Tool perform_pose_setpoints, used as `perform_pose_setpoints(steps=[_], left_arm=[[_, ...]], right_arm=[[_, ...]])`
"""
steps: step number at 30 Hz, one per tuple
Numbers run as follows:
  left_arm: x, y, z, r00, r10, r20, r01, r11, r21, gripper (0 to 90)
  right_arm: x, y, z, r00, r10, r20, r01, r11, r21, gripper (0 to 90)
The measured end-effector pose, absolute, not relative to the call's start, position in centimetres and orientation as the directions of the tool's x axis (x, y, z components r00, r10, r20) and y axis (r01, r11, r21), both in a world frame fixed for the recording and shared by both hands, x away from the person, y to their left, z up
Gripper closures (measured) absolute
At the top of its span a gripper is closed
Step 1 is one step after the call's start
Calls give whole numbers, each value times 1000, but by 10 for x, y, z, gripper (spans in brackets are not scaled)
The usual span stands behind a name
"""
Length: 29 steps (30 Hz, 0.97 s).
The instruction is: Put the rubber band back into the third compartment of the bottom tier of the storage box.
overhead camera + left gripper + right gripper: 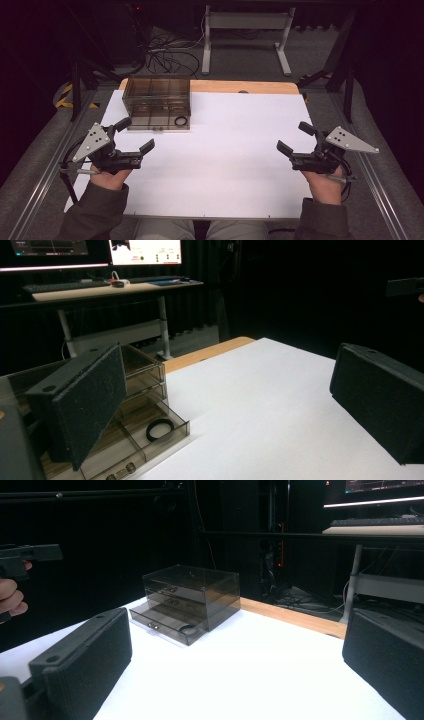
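Fingers point(148, 146) of the left gripper point(135, 135) stand wide apart with nothing between them, and those point(284, 147) of the right gripper point(296, 137) are spread just as wide and equally empty. Taking the smoky transparent plastic drawer box point(157, 97) as the landmark, the left gripper hovers just in front of its near left corner, one finger close to the open drawer's front edge but not touching it. The right gripper is held well away from the box, toward the opposite side of the white counter point(230, 145), and a bare stretch of counter lies between the two tools. The box sits at the far left part of the counter, close to the light wooden strip point(245, 86) along the far edge. Its bottom drawer point(160, 121) is pulled out toward the person, while the upper drawers look pushed in. A small black ring point(180, 120) lies flat in the right-hand compartment of that open drawer, near its front wall; the left gripper view shows the ring point(160, 429) resting on the drawer floor, with two small round knobs point(121, 472) on the drawer front below it. In the right gripper view the box point(191, 600) stands ahead, beyond the gap between the black fingers point(82, 662). Each gripper is gripped by one hand point(111, 177), with olive sleeves point(95, 212) entering from the near edge of the counter.
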<state>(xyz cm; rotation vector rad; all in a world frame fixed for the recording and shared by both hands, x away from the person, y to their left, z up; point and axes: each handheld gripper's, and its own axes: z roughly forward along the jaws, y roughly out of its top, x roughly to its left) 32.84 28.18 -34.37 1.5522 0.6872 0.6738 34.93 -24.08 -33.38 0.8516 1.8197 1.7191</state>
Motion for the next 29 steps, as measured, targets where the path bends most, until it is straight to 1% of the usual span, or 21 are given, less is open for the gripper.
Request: perform_pose_setpoints(steps=[12, 18, 29], left_arm=[[327, 292, -349, 642, 767, 11, 68, -71, 995, 25], [325, 295, -349, 644, 765, 13, 65, -72, 995, 26], [327, 295, -351, 647, 762, 10, 74, -76, 994, 27]], right_arm=[[352, -237, -332, -682, 730, 49, 103, 29, 994, 0], [354, -235, -333, -679, 733, 51, 110, 32, 993, 0], [356, -234, -334, -677, 735, 47, 116, 43, 992, 0]])
